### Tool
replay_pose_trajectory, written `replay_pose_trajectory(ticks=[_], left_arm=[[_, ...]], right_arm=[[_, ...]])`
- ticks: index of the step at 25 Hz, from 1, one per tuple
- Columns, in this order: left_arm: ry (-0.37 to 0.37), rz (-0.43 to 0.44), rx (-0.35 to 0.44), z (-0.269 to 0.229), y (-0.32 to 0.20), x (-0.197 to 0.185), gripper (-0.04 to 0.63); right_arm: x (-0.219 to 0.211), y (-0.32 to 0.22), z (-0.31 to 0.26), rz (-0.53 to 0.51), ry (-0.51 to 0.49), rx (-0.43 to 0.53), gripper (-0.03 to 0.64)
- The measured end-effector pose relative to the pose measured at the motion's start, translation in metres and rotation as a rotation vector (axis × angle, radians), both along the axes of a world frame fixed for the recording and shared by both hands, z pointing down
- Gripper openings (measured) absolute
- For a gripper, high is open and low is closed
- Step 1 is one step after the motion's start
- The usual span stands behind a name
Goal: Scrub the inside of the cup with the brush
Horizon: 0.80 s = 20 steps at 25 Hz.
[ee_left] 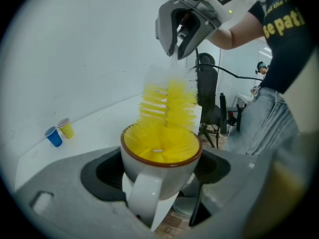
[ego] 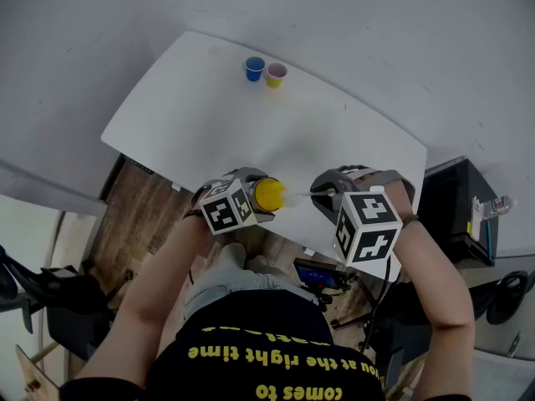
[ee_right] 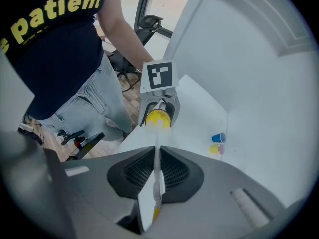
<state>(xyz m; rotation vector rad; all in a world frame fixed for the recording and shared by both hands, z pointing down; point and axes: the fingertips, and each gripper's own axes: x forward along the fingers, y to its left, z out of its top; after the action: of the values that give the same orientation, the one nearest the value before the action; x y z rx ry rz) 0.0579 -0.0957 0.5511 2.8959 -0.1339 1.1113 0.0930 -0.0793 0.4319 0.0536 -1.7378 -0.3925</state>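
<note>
The left gripper is clamped around the white cup at the table's near edge. The right gripper pinches the brush by its thin handle. The bristles are partly inside the cup, so scrubbing looks under way, not finished.
</note>
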Motion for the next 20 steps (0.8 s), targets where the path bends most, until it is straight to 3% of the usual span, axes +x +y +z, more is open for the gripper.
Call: replay_pose_trajectory(ticks=[8,20], left_arm=[[0.003,-0.014,0.012,-0.001,-0.005,-0.004,0.411],[-0.003,-0.023,0.002,0.003,-0.007,-0.007,0.411]], right_arm=[[0.011,-0.001,0.01,0.018,0.039,-0.017,0.046],[-0.002,0.005,-0.005,0.008,-0.041,-0.025,0.046]])
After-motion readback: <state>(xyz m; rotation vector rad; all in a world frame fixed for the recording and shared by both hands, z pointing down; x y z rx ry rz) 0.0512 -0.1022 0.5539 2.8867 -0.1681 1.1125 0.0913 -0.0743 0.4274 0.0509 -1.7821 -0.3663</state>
